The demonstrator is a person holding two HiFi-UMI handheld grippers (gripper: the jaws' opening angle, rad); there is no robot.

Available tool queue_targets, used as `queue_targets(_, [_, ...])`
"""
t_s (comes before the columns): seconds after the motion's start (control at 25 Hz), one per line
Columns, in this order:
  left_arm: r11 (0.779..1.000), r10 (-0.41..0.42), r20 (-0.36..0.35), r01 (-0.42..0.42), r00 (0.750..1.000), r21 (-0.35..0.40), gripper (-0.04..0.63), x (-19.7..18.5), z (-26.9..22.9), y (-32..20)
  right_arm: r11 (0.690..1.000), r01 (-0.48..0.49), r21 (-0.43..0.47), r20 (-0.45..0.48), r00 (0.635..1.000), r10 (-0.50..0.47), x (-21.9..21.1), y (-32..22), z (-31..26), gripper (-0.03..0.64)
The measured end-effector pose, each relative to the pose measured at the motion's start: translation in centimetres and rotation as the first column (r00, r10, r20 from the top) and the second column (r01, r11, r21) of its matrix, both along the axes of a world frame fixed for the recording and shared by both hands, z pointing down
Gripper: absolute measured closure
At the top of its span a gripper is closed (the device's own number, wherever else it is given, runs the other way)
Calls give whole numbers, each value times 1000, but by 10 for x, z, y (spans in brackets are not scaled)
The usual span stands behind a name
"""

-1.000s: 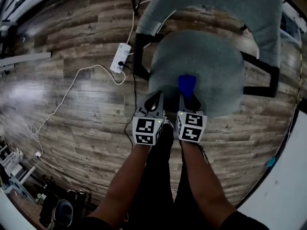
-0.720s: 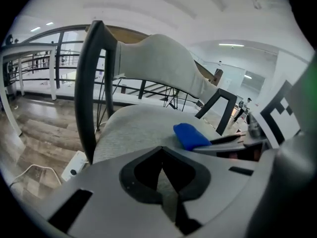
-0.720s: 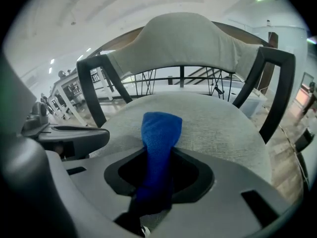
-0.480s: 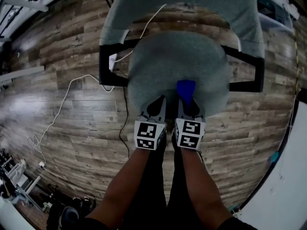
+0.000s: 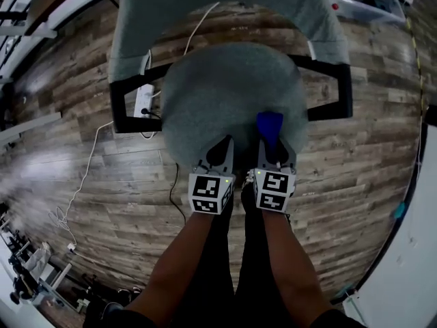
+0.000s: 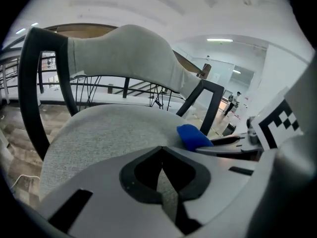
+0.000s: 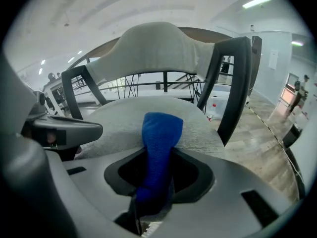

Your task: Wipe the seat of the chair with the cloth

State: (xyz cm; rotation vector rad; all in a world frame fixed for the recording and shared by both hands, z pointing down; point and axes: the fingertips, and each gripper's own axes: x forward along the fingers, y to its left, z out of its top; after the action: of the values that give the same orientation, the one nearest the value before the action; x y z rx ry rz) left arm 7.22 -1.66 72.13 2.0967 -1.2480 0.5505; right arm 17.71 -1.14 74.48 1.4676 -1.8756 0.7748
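A grey upholstered chair with a round seat [image 5: 229, 94], curved backrest [image 5: 225, 5] and black armrests stands in front of me. My right gripper [image 5: 272, 142] is shut on a folded blue cloth [image 5: 269, 126] that sticks out over the seat's front right part; in the right gripper view the cloth [image 7: 158, 152] rises between the jaws. My left gripper [image 5: 220, 150] hovers at the seat's front edge beside it, shut and empty. In the left gripper view the seat [image 6: 109, 133] fills the middle and the cloth [image 6: 193, 137] shows at right.
Wood-plank floor [image 5: 82, 169] surrounds the chair. A white power strip [image 5: 142, 101] and white cable [image 5: 82, 176] lie to the left of the chair. A white surface [image 5: 410, 265] borders the right side. Several stands clutter the bottom left corner.
The chair has shifted left and squared up in the head view as my head moved. Both grippers stay side by side at the seat's front, cloth still held.
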Motion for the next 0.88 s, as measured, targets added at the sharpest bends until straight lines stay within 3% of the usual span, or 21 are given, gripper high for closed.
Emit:
queue_targets(0.28, [1000, 18, -7, -18, 1000, -16, 594, 31, 2, -2, 1000, -22, 13, 1, 1000, 22, 30, -1, 2, 486])
queue_targets(0.48, [996, -64, -95, 58, 993, -62, 594, 41, 0, -2, 999, -35, 3, 20, 999, 35, 59, -2, 3, 486])
queue_targets(0.6, [993, -102, -105, 95, 989, -67, 594, 40, -4, -4, 999, -52, 4, 22, 998, 52, 77, -3, 3, 486])
queue_targets(0.88, [992, -121, -82, 117, 989, -56, 594, 46, -9, -1, 999, 35, -8, -9, 999, -35, 86, -6, 4, 486])
